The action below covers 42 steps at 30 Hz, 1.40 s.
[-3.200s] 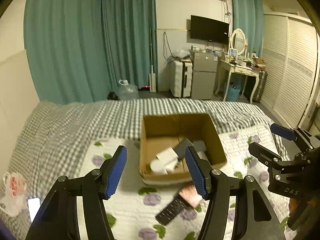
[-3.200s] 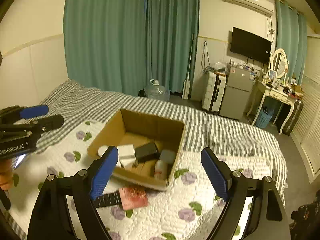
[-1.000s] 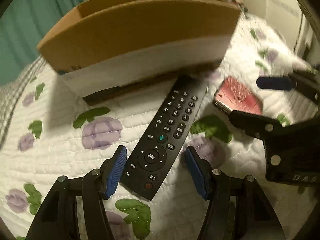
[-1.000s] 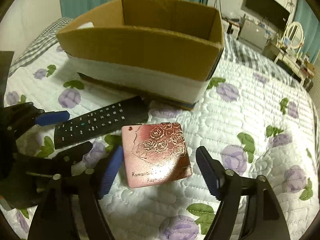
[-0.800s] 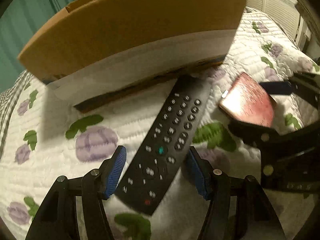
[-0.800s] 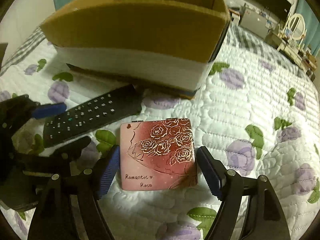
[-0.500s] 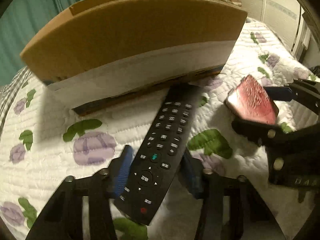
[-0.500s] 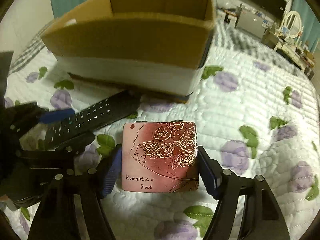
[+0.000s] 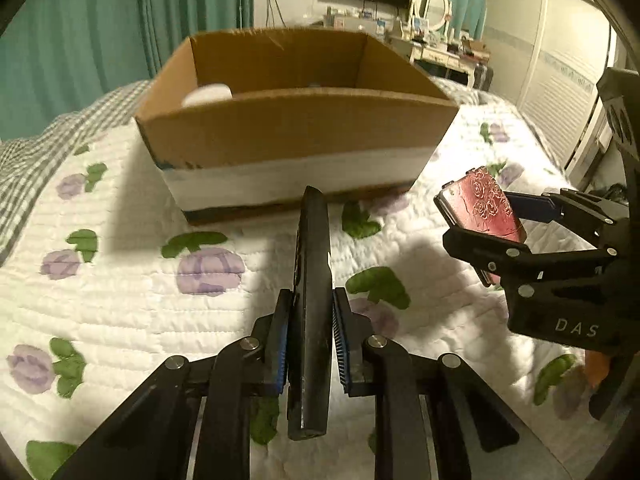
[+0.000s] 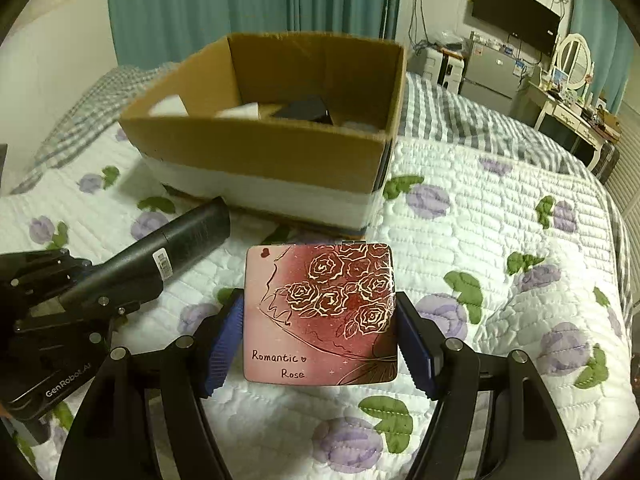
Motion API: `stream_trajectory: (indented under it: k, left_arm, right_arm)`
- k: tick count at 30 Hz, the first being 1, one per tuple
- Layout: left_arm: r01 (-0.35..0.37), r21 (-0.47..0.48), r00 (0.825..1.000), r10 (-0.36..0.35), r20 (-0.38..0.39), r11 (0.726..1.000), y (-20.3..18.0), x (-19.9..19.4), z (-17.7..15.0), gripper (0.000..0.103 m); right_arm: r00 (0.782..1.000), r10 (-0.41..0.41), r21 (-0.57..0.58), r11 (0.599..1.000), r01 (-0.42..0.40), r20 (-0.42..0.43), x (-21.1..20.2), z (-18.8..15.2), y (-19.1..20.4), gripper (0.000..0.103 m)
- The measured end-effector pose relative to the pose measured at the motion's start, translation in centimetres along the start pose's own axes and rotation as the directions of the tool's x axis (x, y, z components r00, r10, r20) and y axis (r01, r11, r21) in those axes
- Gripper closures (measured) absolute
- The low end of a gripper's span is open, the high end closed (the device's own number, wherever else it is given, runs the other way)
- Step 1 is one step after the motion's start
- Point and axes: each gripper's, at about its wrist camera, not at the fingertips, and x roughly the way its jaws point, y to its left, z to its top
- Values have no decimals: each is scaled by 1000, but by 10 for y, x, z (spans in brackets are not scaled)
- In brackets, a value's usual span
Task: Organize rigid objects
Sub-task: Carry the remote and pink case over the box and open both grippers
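My left gripper [image 9: 309,336] is shut on the black remote control [image 9: 311,280], which is turned on edge and lifted off the quilt. The remote [image 10: 176,248] also shows at the left of the right wrist view. My right gripper [image 10: 320,336] is shut on a flat red case [image 10: 322,312] with gold roses and the words "Romantic Rose", held flat above the bed. That red case [image 9: 484,208] appears at the right of the left wrist view. An open cardboard box [image 9: 296,136] stands just beyond both grippers, with white and dark items inside [image 10: 296,114].
The box sits on a white quilt [image 10: 480,248] with purple flowers, over a grey checked blanket [image 10: 460,112]. Teal curtains [image 10: 248,4], a television [image 10: 516,20], a small fridge and a dressing table stand behind the bed.
My left gripper closed on the remote, which rolled onto its edge and rose off the quilt. My right gripper closed on the red case and lifted it. Both pulled back from the box.
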Motion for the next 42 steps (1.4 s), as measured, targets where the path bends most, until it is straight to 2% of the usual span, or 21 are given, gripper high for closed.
stream_trajectory:
  k: [3, 9, 14, 18, 22, 27, 31, 36, 39, 40, 41, 42]
  left_arm:
    - [-40, -1, 998, 40, 46, 999, -5, -18, 8, 84]
    - [-49, -1, 986, 48, 161, 999, -20, -66, 36, 84]
    - [-42, 0, 975, 41, 220, 999, -17, -96, 71, 84]
    - [-75, -6, 962, 74, 264, 997, -3, -102, 112, 84]
    - [-95, -7, 960, 94, 265, 995, 10, -86, 148, 84]
    - [-108, -16, 970, 109, 216, 994, 27, -33, 174, 84]
    - [-86, -17, 983, 88, 162, 996, 35, 13, 170, 84]
    - [-74, -19, 988, 76, 134, 997, 44, 42, 173, 84]
    - [-41, -59, 992, 47, 116, 997, 53, 46, 175, 79]
    - [-36, -65, 992, 44, 115, 997, 54, 46, 176, 72]
    - [-42, -72, 992, 50, 115, 997, 56, 45, 175, 58]
    - [-53, -78, 991, 62, 118, 996, 57, 43, 175, 53]
  right_arm:
    - [999, 15, 13, 1000, -16, 37, -17, 4, -4, 32]
    - [992, 15, 7, 1000, -16, 129, -59, 30, -2, 32]
    - [973, 15, -30, 1000, -9, 230, -85, 77, 1, 32]
    - [954, 23, -38, 999, -12, 299, -92, 114, 2, 32]
    - [941, 23, -42, 999, -10, 336, -85, 147, 5, 32]
    - [936, 23, -25, 1000, -15, 352, -58, 177, 3, 32]
    - [945, 30, -9, 1000, -29, 327, -22, 181, 0, 32]
    - [968, 46, 6, 999, -49, 248, 23, 174, -8, 32]
    - [972, 35, 7, 999, -38, 234, 30, 171, -11, 32]
    - [973, 31, 7, 999, -34, 228, 31, 170, -12, 32]
    - [974, 29, 8, 999, -32, 225, 31, 168, -12, 32]
    - [975, 26, 10, 1000, -29, 222, 31, 168, -12, 32]
